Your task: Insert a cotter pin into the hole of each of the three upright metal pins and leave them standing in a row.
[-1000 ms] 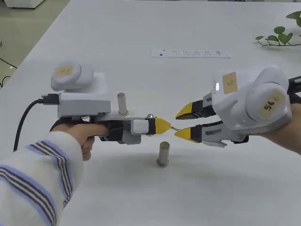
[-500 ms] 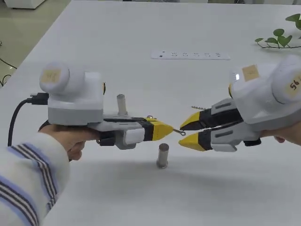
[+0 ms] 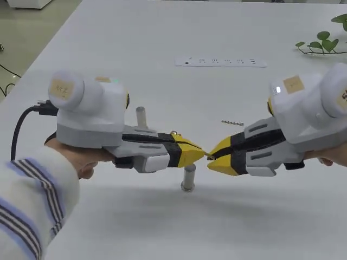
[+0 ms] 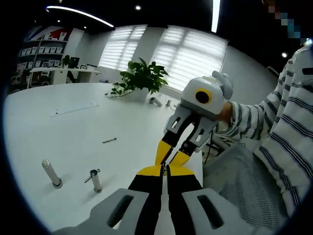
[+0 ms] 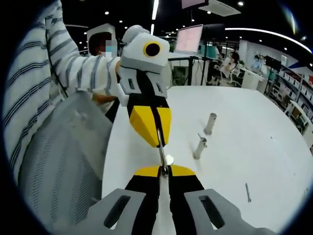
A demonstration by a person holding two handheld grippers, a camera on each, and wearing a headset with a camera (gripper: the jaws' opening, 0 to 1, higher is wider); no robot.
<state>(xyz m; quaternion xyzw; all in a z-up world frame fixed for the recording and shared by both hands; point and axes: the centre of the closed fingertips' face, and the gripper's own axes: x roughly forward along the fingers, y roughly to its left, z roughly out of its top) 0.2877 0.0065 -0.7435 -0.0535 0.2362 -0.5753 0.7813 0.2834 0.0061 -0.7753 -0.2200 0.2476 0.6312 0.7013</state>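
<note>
My left gripper (image 3: pixel 201 154) and right gripper (image 3: pixel 212 157) meet tip to tip above the table, both shut on one thin cotter pin (image 3: pixel 207 156). In the right gripper view the cotter pin (image 5: pixel 161 147) runs from the left gripper's yellow tips down into my right gripper (image 5: pixel 164 171). Directly below the tips a bare metal pin (image 3: pixel 188 177) stands upright. A second bare pin (image 3: pixel 141 116) stands behind the left gripper. A third pin (image 4: pixel 95 180) has a cotter pin through its top. My left gripper (image 4: pixel 166 169) has its jaws together.
A loose cotter pin (image 3: pixel 232 123) lies on the white table beyond the right gripper. A white power strip (image 3: pixel 220 62) lies further back, and a green plant (image 3: pixel 322 43) sits at the far right edge. A black cable (image 3: pixel 21 130) trails from the left gripper.
The right gripper's jaws, open a second ago, have shut on the free end of the cotter pin held by the left gripper. Both grippers have drawn closer together.
</note>
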